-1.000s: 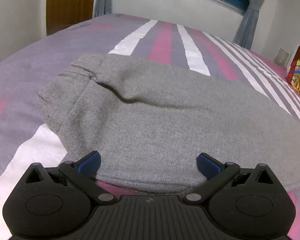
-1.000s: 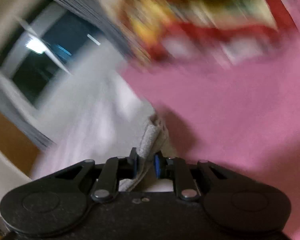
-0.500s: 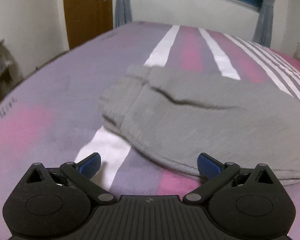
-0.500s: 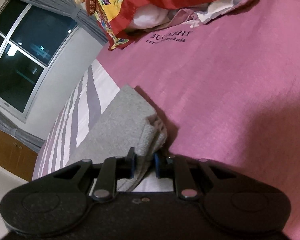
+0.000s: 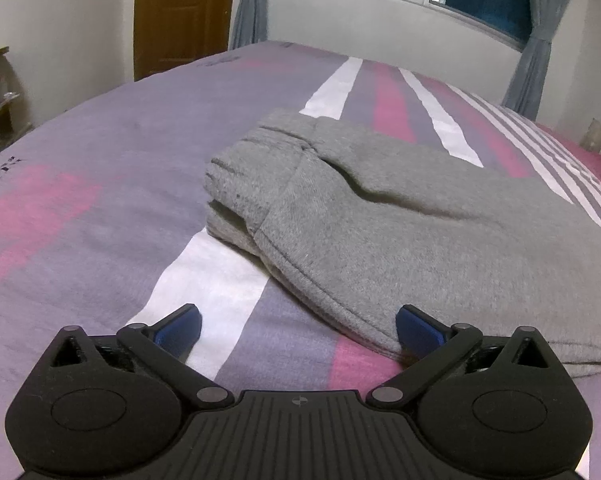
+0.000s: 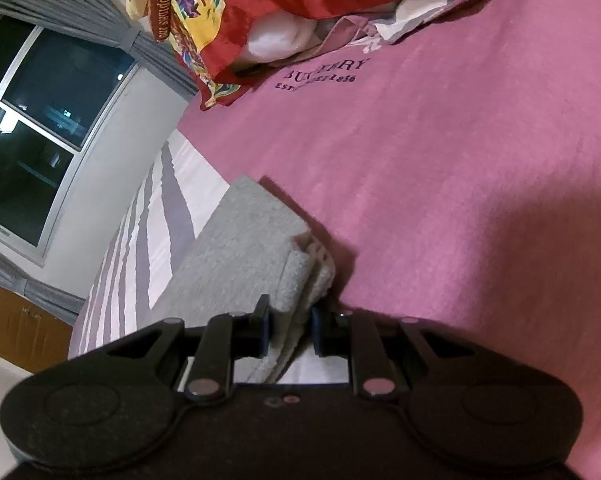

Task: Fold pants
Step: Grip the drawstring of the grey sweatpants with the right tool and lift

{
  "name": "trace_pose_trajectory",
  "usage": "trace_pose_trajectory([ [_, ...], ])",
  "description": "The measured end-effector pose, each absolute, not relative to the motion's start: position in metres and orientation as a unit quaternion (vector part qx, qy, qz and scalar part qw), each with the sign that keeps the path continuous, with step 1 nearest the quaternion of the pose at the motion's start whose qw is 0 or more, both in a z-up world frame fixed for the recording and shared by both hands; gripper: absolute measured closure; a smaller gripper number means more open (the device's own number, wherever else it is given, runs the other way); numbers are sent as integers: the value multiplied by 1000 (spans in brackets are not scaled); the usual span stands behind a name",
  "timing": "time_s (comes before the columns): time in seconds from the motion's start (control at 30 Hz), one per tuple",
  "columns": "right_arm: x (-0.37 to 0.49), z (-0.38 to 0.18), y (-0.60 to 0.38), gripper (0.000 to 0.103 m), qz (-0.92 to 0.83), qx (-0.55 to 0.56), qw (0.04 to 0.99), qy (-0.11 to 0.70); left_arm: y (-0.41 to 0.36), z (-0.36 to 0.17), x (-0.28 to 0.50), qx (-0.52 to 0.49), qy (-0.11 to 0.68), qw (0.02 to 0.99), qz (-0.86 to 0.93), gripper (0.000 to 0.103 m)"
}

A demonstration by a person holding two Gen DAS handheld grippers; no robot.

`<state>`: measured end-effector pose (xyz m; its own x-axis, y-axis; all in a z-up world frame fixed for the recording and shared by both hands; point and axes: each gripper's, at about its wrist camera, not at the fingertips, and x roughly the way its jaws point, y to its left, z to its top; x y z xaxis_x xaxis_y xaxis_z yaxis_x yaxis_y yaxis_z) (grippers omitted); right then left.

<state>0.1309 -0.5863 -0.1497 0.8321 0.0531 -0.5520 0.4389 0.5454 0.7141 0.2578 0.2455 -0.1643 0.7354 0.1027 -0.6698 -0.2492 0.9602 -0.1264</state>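
right gripper (image 6: pixel 290 330) pinching grey pants (image 6: pixel 244 248), pink bedspread (image 6: pixel 460 160)

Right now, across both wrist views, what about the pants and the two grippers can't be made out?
- Left wrist view: the gray pants run off the right edge, so their far end is cut off.
- Left wrist view: the pants' near hem is hidden behind the left gripper.
- Right wrist view: what the right gripper pinches is partly hidden by its own body; how many layers are pinched is unclear.
- Neither view shows the other gripper.

Grey fleece pants (image 5: pixel 400 232) lie folded flat across a striped bedspread (image 5: pixel 100 184). The ribbed waistband faces the door. One end is pinched up.
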Motion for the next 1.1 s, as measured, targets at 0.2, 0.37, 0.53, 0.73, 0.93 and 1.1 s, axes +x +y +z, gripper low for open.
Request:
trace_pose_trajectory([
  [0.2,131,-131,-581,86,-112,439,858,243,249,-167,257,-109,346,928,85,0],
  [0.37,143,-139,-581,86,-146,436,840,289,252,-168,257,-114,346,928,79,0],
  [0.53,164,-95,-551,85,-160,344,875,301,255,-167,257,-120,346,927,73,0],
  [0.73,212,-28,-473,85,-75,260,923,274,262,-148,230,-142,326,931,75,0],
  [0.93,273,6,-334,85,62,178,943,273,280,-153,187,-140,326,929,102,0],
  [1.1,296,-21,-211,85,171,113,928,312,302,-156,167,-124,324,925,154,0],
])
